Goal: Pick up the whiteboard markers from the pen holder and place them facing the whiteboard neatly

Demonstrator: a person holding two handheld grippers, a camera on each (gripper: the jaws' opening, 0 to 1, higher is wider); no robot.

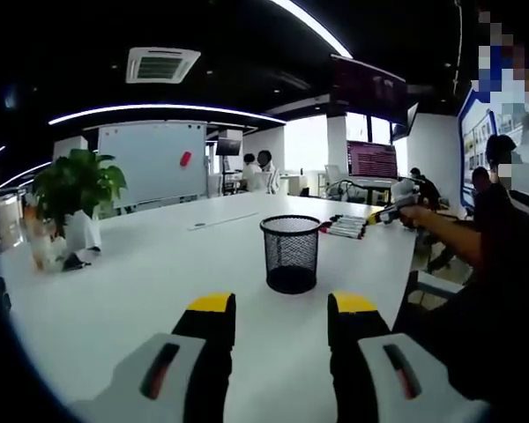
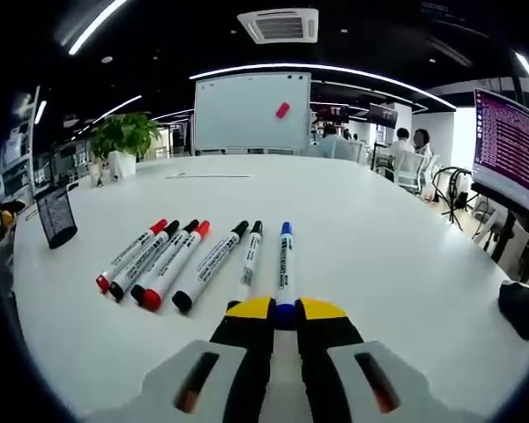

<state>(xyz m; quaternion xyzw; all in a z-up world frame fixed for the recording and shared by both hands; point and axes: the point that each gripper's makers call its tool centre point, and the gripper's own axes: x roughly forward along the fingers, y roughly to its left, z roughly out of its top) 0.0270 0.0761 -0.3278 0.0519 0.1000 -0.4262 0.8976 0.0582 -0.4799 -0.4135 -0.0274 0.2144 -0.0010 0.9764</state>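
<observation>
Pinching the near end of a blue marker (image 2: 285,264), the right tongs (image 2: 286,310) sit at bottom centre of the right gripper view, yellow tips pressed close on the barrel. The marker lies on the white counter (image 2: 379,247), pointing up-frame toward the whiteboard (image 2: 251,110) at top centre. Left of it, six more markers (image 2: 172,257) lie in a rough row on the counter, red and black caps, all angled the same general way; the leftmost four touch or nearly touch, the next two spaced a little apart. Far left, the pen holder (image 2: 56,215) stands by the counter edge. Beyond it, a plant (image 2: 123,137).

Left gripper view: left tongs (image 1: 282,308) at bottom centre, spread, nothing between them. Just beyond, the black mesh pen holder (image 1: 290,254) stands upright on the counter (image 1: 159,264); contents cannot be told. Right of centre and further back, the marker row (image 1: 346,227), with the right tongs (image 1: 390,211) at its right end, held by a person's hand (image 1: 416,214). Plant (image 1: 75,189) at left, whiteboard (image 1: 152,163) behind it, people seated at the far end.
</observation>
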